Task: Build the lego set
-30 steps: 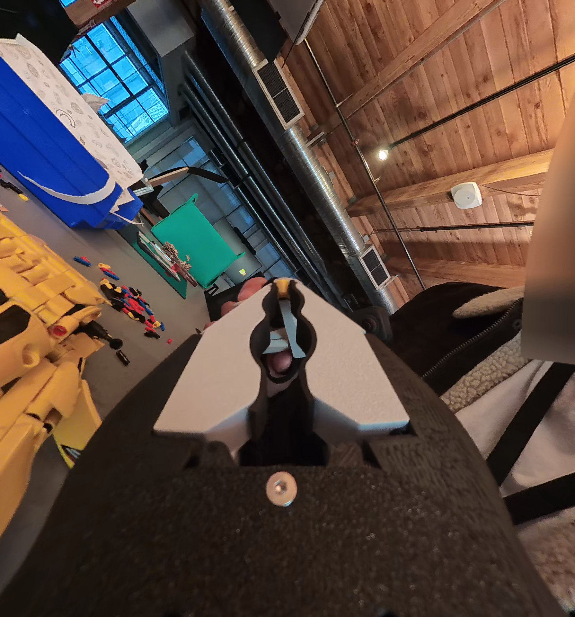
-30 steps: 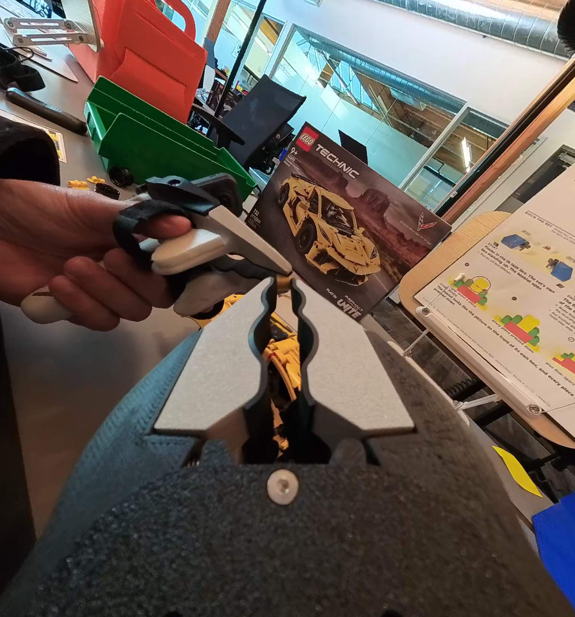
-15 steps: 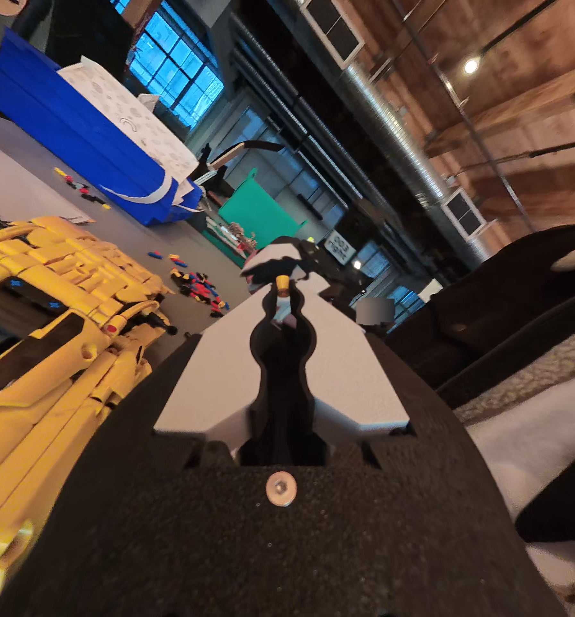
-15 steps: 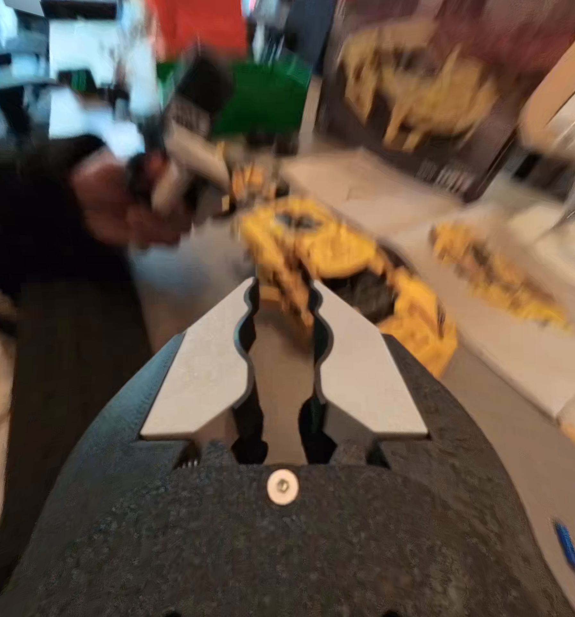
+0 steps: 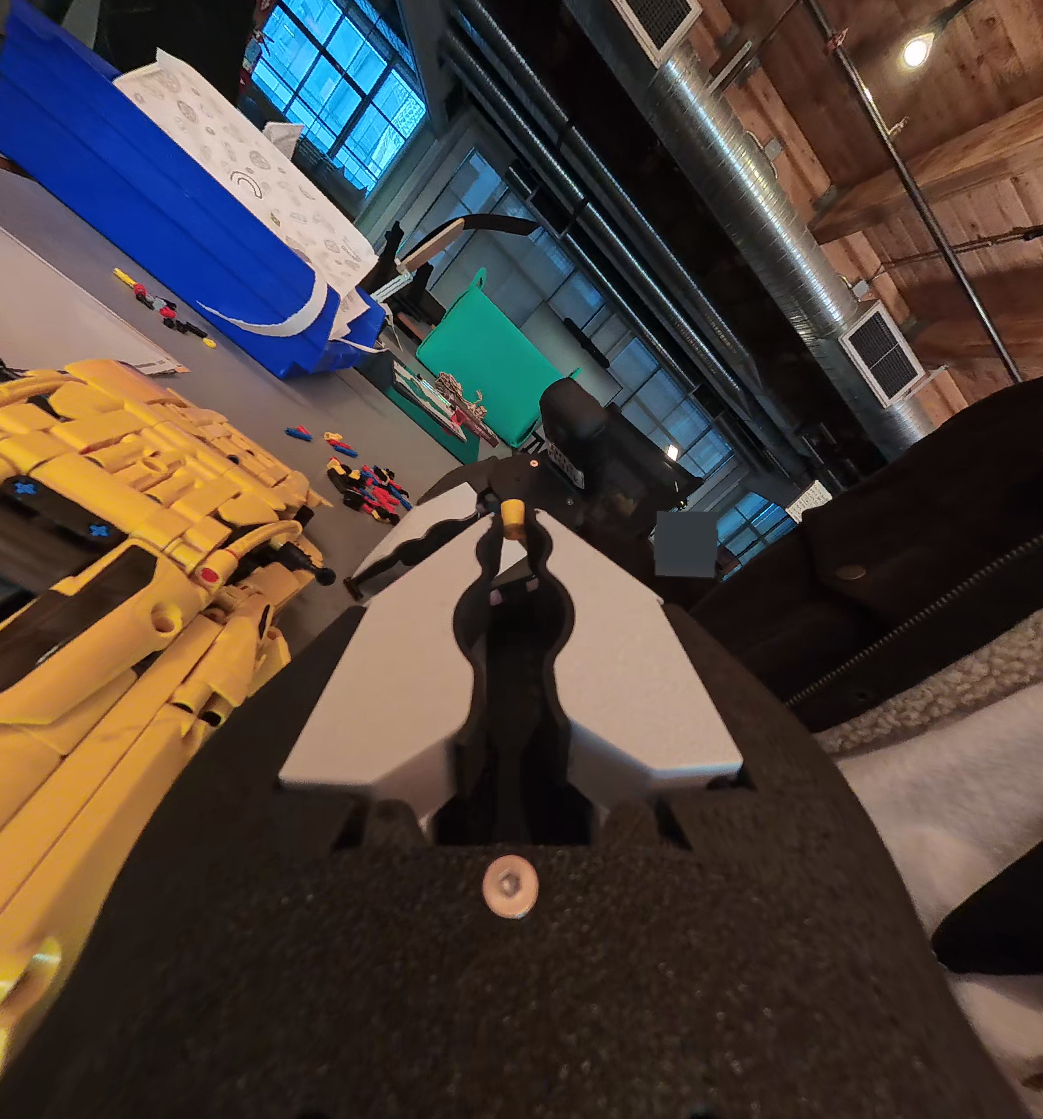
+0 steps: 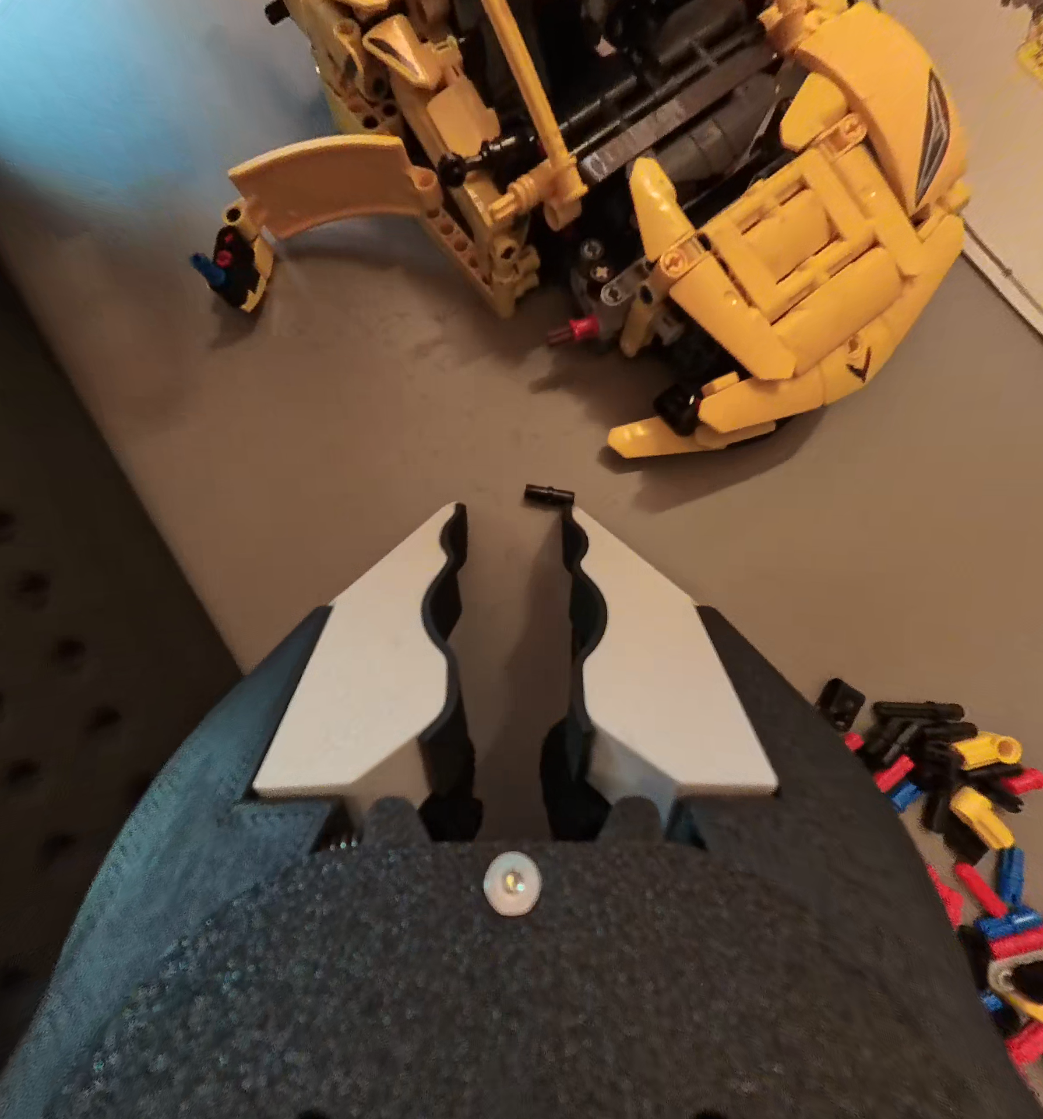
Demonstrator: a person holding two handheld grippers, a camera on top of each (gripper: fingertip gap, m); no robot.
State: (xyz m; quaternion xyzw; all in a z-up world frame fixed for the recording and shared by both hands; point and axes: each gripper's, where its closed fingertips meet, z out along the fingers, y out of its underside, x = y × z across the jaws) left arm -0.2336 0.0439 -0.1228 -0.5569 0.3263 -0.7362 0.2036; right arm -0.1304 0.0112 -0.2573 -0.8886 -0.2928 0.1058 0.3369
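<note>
Your left claw (image 5: 512, 522) pinched a small yellow piece (image 5: 512, 518). Your right claw (image 6: 514, 514) gaped above the table (image 6: 386, 387), near a black pin (image 6: 548, 495).

The right gripper (image 6: 513, 514) points down at the grey counter (image 6: 355, 412). Its two fingers (image 6: 386, 654) are spread apart with nothing between them. A tiny black pin (image 6: 548, 495) lies just past the fingertips. Farther beyond is the yellow lego car (image 6: 719, 212). A pile of loose pieces (image 6: 955, 787) sits off to the right of the fingers.
</note>
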